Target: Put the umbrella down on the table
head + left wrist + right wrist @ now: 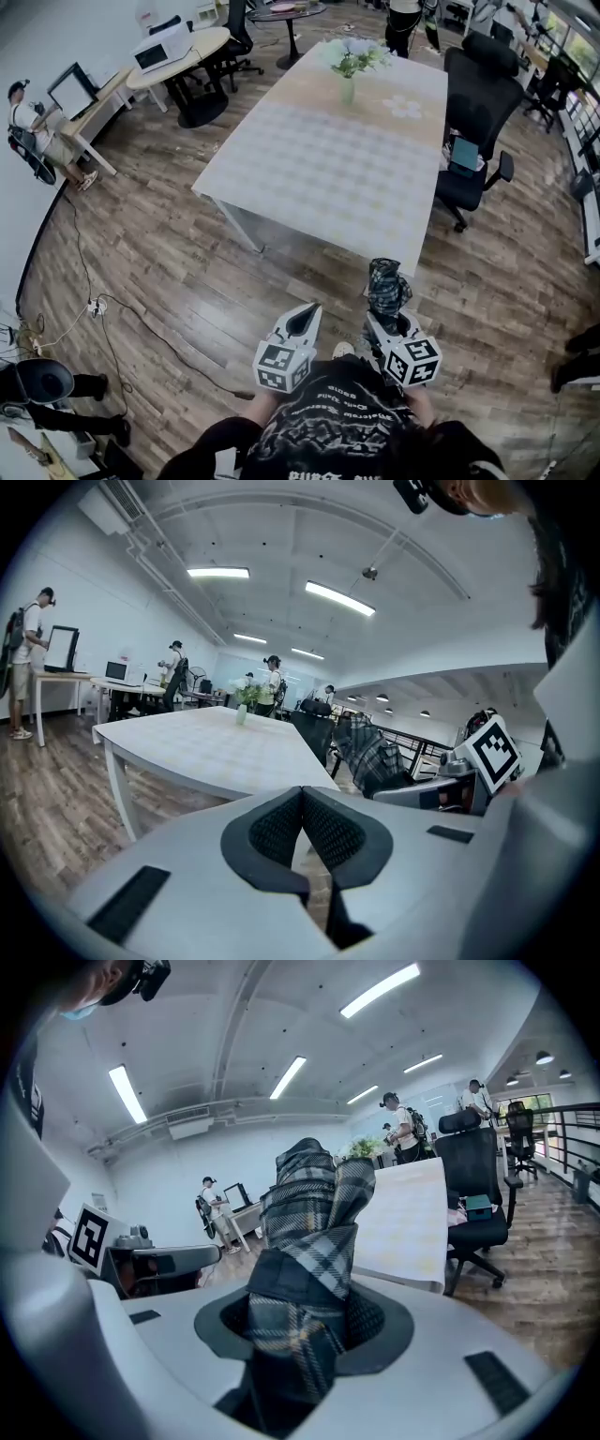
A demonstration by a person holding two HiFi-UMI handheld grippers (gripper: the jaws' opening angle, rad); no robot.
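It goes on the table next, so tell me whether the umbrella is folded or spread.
Folded. The plaid umbrella is a tightly wrapped bundle with no fabric spread out, gripped between the jaws of the right gripper.

No word or number can be read with certainty. The person's black shirt (349, 412), at the bottom edge of the head view, carries rows of pale lettering, upside down and too blurred to make out. The left marker cube (281, 364) and right marker cube (414, 361) bear black-and-white square code patterns, no letters
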